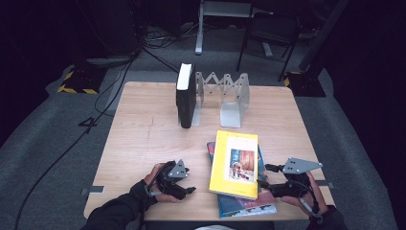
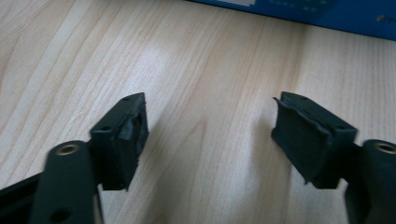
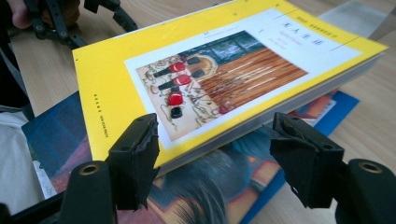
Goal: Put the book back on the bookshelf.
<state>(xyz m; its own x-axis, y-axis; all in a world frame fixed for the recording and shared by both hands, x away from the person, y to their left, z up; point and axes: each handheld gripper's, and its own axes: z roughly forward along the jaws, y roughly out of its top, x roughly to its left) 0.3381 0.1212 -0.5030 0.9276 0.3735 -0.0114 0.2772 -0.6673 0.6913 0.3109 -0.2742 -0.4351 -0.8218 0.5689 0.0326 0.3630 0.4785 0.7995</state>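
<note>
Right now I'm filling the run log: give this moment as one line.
left gripper: open, over bare table | right gripper: open beside yellow book | yellow book: atop blue book

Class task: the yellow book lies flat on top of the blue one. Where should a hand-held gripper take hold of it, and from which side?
Probably the yellow book's right long edge, approached level from the right by the right hand-held gripper. That edge overhangs the blue book, leaving room for a lower pad.
</note>
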